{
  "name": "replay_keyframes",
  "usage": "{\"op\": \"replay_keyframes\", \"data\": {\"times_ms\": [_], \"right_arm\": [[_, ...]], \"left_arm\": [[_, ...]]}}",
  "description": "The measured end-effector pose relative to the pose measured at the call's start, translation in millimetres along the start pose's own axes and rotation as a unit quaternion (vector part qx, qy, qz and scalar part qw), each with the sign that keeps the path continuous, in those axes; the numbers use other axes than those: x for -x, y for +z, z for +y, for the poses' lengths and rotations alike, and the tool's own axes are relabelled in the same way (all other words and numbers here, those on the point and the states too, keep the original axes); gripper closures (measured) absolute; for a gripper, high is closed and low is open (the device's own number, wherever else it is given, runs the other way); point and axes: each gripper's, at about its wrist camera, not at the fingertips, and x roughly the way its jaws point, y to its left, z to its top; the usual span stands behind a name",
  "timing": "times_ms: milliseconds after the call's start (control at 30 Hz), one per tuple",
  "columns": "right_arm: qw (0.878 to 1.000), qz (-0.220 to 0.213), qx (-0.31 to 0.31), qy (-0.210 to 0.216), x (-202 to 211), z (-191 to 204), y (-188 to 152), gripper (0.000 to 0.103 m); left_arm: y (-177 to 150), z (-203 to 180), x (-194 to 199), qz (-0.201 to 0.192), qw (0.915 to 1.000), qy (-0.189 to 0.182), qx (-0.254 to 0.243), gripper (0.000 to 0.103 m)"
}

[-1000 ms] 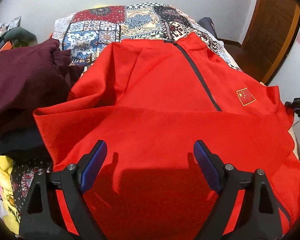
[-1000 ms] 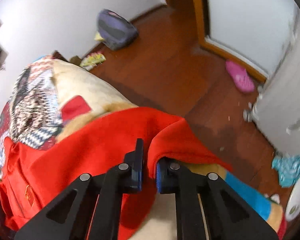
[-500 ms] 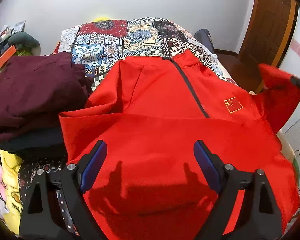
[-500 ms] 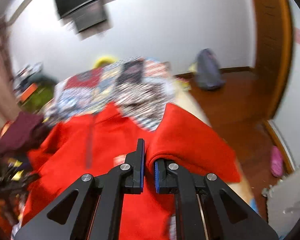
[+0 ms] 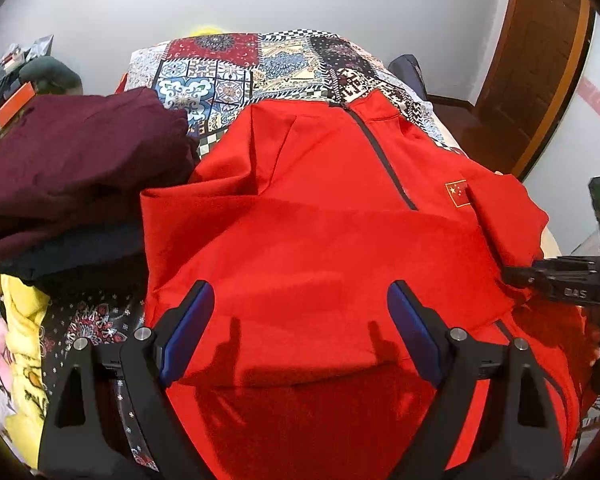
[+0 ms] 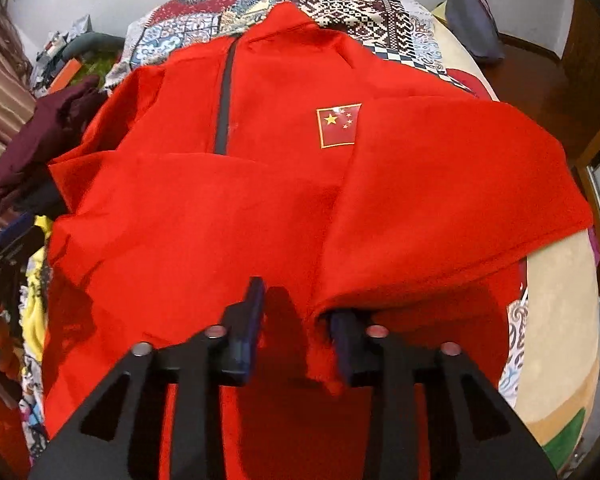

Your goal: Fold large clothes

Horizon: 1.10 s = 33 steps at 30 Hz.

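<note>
Left wrist view: the left hand-held gripper [image 5: 300, 332] hovers wide open, holding nothing, over the red jacket [image 5: 320, 240] spread on the bed [image 5: 236, 68].

Right wrist view: the right hand-held gripper [image 6: 296, 320] stands part open, sleeve [image 6: 440, 200] edge draped loosely between its fingers. The jacket looks soft and light; pinch hems and cuffs.

The jacket [image 5: 320, 248] lies on the bed [image 5: 228, 68]; a clothes pile [image 5: 72, 168] sits at its nine o'clock, a bag [image 6: 474, 24] at two o'clock.
</note>
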Motion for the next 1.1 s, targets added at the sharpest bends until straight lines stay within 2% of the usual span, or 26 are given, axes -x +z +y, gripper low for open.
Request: {"op": "replay_keyframes", "data": {"times_ms": [100, 200, 267, 433, 600, 767, 867, 967, 1100], "right_arm": [[1.000, -0.005, -0.001, 0.015, 17, -2, -4, 0.055], [0.998, -0.040, 0.026, 0.029, 37, -2, -5, 0.055], [0.998, -0.058, 0.022, 0.007, 44, -11, -2, 0.055], [0.994, -0.079, -0.065, -0.029, 51, -62, 8, 0.054], [0.980, -0.086, -0.171, -0.049, 41, -118, 14, 0.054], [0.963, -0.070, -0.260, -0.027, 15, -159, 12, 0.054], [0.958, -0.067, -0.280, -0.023, 2, -171, 12, 0.054], [0.953, -0.082, -0.291, -0.015, -3, -177, 15, 0.054], [0.951, -0.102, -0.290, -0.028, -8, -179, 21, 0.056]], "left_arm": [[0, 0, -2, 0.000, 1.0000, -0.002, 0.005, 0.015], [1, -2, -3, -0.001, 1.0000, -0.006, 0.007, 0.015], [1, -3, -4, -0.001, 0.9999, -0.008, 0.006, 0.015], [0, -7, -8, 0.002, 1.0000, -0.009, 0.002, 0.015], [0, -9, -17, 0.010, 0.9999, -0.010, 0.002, 0.015], [0, -7, -25, 0.016, 0.9997, -0.014, 0.010, 0.015], [-1, -6, -31, 0.021, 0.9995, -0.016, 0.016, 0.015], [-1, -5, -39, 0.027, 0.9993, -0.015, 0.020, 0.015], [-1, -4, -45, 0.033, 0.9990, -0.015, 0.026, 0.015]]}}
